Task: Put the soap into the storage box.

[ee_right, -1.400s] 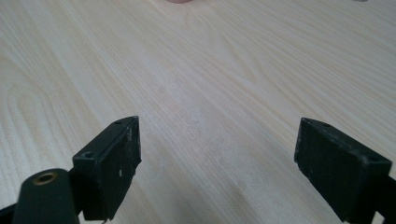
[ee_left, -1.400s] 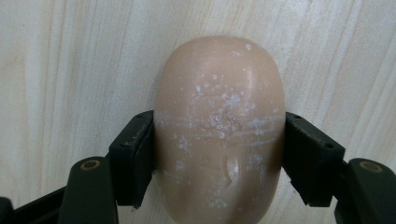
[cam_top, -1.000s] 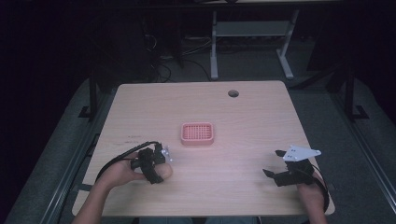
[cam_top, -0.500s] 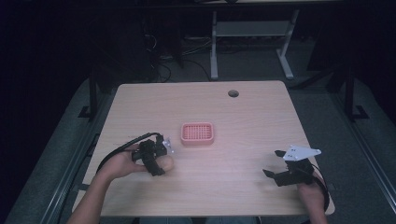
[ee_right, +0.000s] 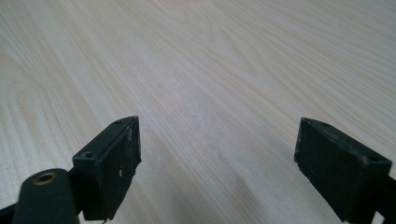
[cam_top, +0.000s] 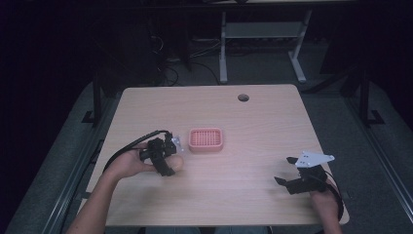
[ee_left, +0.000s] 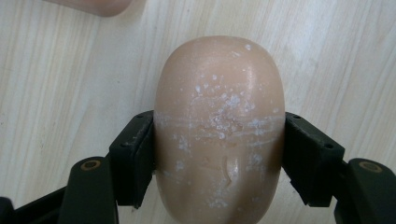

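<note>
The soap bar sat between the left gripper's jaws on the counter, the tray just beyond them.

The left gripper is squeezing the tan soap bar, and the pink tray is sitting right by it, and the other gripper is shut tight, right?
Not quite. The right gripper is open: the right gripper view shows its jaws wide apart over bare table. The left gripper does squeeze the soap bar, with the pink tray nearby.
</note>
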